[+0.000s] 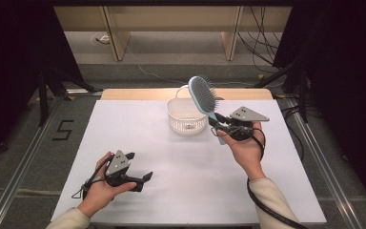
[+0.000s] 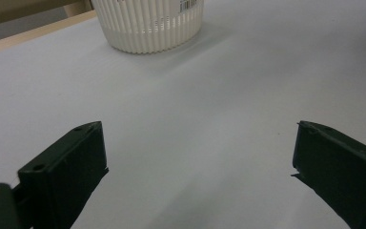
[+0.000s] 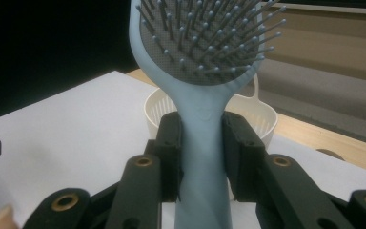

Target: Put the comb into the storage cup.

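Note:
A light blue hairbrush (image 1: pixel 203 95) with grey bristles is held up in the air by its handle, its head tilted over the white ribbed basket (image 1: pixel 187 116). My right gripper (image 1: pixel 220 125) is shut on the hairbrush handle (image 3: pixel 201 143), both pads pressing its sides, with the basket (image 3: pixel 262 117) just behind. My left gripper (image 1: pixel 140 169) rests low at the near left of the table, jaws wide apart with nothing between them (image 2: pixel 198 157). From that gripper the basket (image 2: pixel 150 24) is seen farther off across bare white surface.
The white table (image 1: pixel 181 181) has a wooden strip along its far edge. Beyond it are wooden furniture legs and cables on the floor. Dark stands and metal rails flank the table at both sides.

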`<move>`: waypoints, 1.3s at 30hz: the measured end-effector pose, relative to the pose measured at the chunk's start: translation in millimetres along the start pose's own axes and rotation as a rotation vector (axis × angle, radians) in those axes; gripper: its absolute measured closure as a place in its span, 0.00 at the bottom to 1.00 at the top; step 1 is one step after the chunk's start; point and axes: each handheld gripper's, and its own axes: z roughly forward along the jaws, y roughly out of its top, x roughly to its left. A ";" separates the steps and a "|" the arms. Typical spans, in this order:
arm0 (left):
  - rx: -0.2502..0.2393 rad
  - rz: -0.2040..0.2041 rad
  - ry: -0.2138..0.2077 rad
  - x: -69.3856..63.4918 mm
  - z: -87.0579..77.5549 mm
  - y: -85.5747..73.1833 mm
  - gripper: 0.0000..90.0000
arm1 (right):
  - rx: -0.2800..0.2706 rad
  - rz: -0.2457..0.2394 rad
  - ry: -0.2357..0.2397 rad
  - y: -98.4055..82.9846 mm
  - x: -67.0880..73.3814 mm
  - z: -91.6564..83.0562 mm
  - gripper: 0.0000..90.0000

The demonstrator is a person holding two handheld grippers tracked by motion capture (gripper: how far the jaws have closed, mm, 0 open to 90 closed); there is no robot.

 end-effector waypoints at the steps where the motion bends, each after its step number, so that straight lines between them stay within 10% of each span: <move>1: 0.000 0.000 0.000 0.0 0.0 0.0 0.04 | 0.000 0.001 -0.001 0.2 0.0 0.3 0.78; 39: -0.002 -0.004 0.000 -0.2 0.3 0.0 0.04 | -0.028 0.020 0.006 12.9 -1.4 13.6 0.78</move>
